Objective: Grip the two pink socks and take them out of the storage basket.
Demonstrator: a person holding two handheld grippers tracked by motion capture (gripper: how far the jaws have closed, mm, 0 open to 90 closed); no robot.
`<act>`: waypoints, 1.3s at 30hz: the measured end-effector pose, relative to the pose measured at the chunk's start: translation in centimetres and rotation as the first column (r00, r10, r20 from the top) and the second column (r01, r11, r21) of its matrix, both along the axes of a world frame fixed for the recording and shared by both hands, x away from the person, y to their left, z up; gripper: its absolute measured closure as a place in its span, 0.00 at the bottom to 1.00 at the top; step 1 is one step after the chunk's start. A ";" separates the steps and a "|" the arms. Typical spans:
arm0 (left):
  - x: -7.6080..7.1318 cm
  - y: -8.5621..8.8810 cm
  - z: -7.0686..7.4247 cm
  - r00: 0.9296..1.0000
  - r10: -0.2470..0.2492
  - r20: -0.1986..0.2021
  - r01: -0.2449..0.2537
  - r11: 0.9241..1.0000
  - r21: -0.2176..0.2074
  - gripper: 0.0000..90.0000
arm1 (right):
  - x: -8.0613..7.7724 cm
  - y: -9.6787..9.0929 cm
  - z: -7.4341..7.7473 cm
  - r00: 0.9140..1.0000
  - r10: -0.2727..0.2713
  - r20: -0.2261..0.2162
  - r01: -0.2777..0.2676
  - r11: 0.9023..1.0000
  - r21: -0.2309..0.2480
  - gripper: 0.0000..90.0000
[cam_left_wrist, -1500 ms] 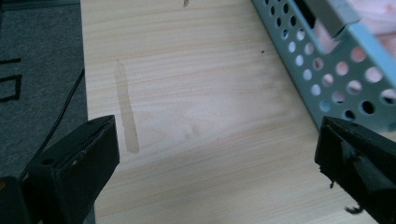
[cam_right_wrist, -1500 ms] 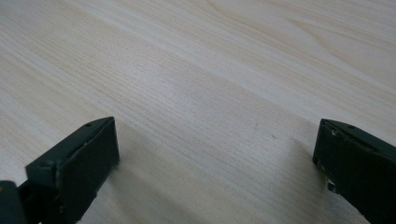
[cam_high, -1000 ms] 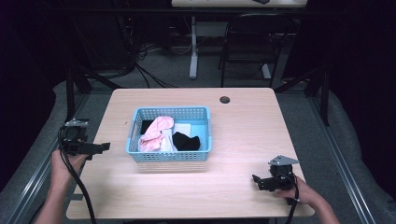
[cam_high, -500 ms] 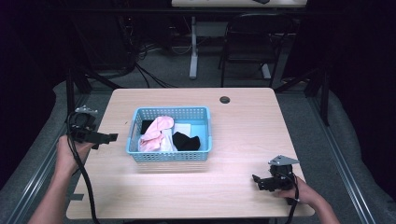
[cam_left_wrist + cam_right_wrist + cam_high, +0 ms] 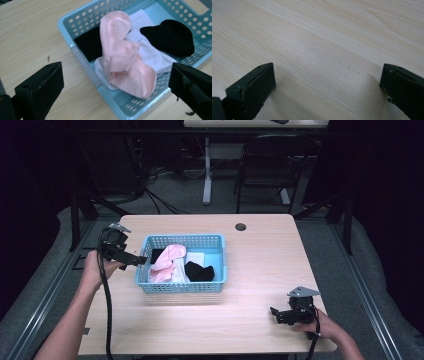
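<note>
- The left hand-held gripper [image 5: 131, 259] hovers at the basket's [image 5: 181, 288] 9 o'clock edge, jaws spread wide, holding nothing.
- The pink sock [image 5: 122, 56] lies in the basket's near-left part, over white and black socks.
- The right hand-held gripper [image 5: 278, 314], at the bench's [image 5: 260, 250] 5 o'clock corner, is spread wide and empty.

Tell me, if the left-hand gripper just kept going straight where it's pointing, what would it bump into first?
Probably the pink socks heaped in the blue basket. The left gripper, jaws open, points down over the basket's near corner; if it travels lower than it looks, the rim would come first.
</note>
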State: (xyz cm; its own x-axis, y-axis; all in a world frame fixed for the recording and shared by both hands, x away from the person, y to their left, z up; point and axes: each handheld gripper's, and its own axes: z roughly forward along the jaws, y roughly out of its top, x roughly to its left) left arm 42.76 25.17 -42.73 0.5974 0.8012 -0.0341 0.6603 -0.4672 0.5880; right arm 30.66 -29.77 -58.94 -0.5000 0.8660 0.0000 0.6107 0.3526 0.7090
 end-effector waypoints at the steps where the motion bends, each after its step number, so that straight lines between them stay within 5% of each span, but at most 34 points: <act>1: 0.3 -0.4 -0.2 1.000 -0.016 -0.001 0.016 1.000 0.003 0.00 | 0.0 0.0 0.0 1.000 -0.003 0.001 0.003 1.000 -0.005 0.00; 15: 4.8 -4.7 -3.2 0.995 -0.048 -0.083 0.051 0.998 0.029 0.03 | 0.0 0.1 0.0 1.000 -0.003 0.002 0.003 1.000 0.003 0.00; 21: 6.1 -5.2 -4.5 0.992 -0.059 -0.115 0.065 0.997 0.048 0.12 | 0.0 0.1 0.0 1.000 -0.004 0.003 0.004 1.000 0.003 0.00; 29: 7.4 -5.6 -5.8 0.990 -0.013 -0.141 0.028 0.994 0.102 0.30 | 0.0 0.0 0.0 1.000 -0.002 -0.001 0.002 1.000 -0.003 0.00; 39: 8.2 -5.6 -6.9 0.978 0.038 -0.207 -0.007 0.989 0.145 0.51 | 0.0 0.0 0.0 1.000 0.000 0.001 0.000 1.000 0.000 0.00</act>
